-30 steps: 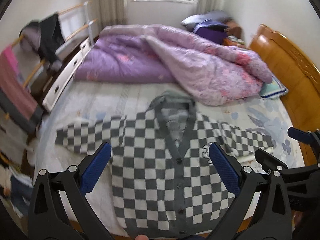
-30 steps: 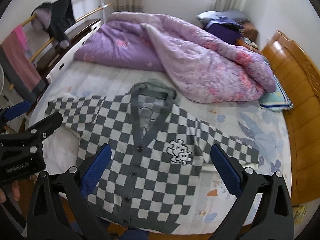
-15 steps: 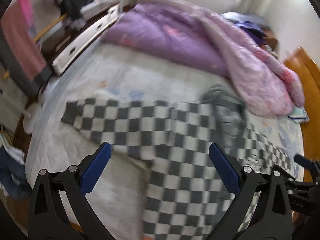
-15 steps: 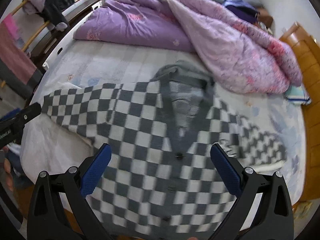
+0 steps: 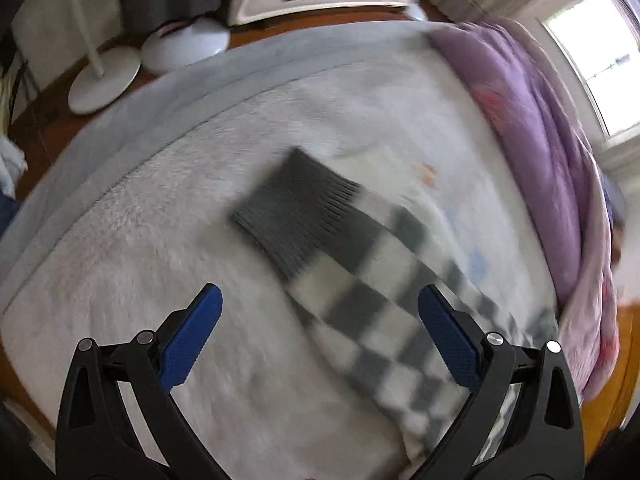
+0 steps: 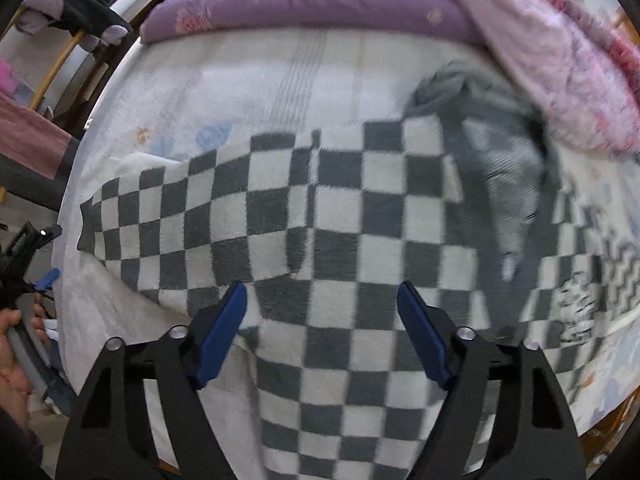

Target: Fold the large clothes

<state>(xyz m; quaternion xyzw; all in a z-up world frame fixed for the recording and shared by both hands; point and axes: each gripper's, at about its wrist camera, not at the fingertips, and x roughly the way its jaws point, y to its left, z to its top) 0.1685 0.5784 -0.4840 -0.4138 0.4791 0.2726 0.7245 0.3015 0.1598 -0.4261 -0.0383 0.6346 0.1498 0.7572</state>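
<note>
A grey-and-white checkered cardigan [image 6: 360, 208] lies spread face up on the bed, with a grey collar [image 6: 472, 92]. Its left sleeve [image 6: 160, 216] stretches toward the bed's left edge. In the left wrist view the sleeve [image 5: 372, 288] ends in a dark grey ribbed cuff [image 5: 292, 216]. My left gripper [image 5: 318, 316] is open and empty, just short of the cuff. My right gripper [image 6: 322, 304] is open and empty, low over the cardigan near the left armpit. The left gripper also shows at the far left of the right wrist view [image 6: 32, 256].
A purple and pink quilt [image 6: 360, 4] is heaped at the head of the bed. The white bed sheet [image 5: 160, 260] runs to the left edge. White fan bases [image 5: 104, 80] stand on the floor. A rack with hung clothes [image 6: 80, 4] is to the left.
Both grippers moved left and lower toward the cardigan. The left one swung to the sleeve cuff; the right one closed in on the left side of the body. Both stay open.
</note>
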